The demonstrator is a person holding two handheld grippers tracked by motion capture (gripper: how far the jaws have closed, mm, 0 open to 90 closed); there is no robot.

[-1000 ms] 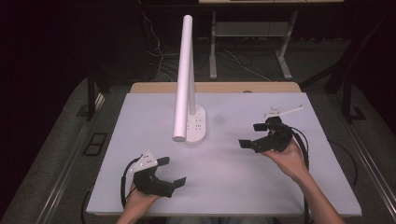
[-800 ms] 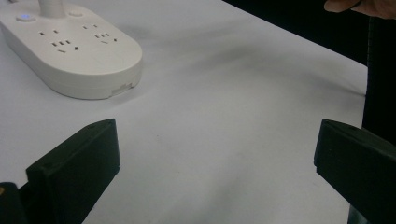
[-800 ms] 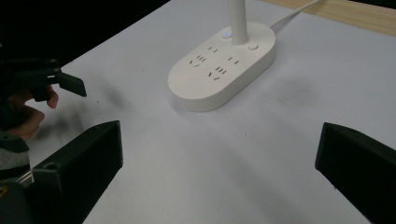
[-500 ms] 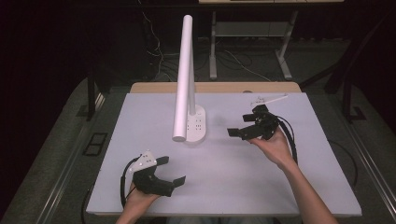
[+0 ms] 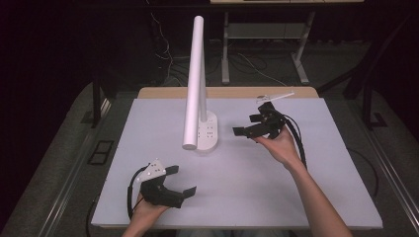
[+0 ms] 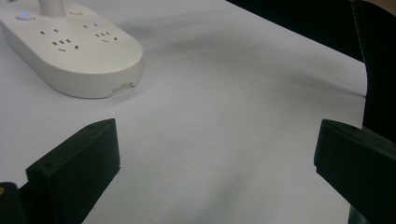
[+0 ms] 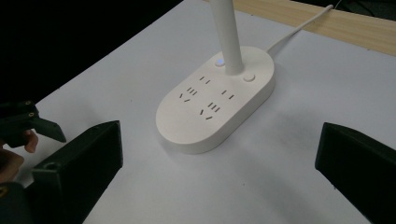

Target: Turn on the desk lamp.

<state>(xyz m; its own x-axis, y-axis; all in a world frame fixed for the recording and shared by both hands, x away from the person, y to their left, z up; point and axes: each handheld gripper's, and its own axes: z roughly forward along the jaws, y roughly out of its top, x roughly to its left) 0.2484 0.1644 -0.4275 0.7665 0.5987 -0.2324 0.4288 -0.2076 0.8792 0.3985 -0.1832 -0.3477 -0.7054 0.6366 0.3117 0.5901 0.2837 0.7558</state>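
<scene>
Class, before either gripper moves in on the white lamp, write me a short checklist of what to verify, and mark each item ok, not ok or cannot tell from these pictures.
1. Right gripper open, nothing between its jaws: ok.
2. Left gripper open, nothing between its jaws: ok.
3. Lamp base sits flat on the white table: ok.
4. Bare table between the right gripper and the base: ok.
5. Sockets on the base have no plugs in them: ok.
6. Lamp arm leans out over the near table, in the way of a gripper coming over the top: not ok.
7. Where the cord at the back of the base is plugged in: cannot tell.
</scene>
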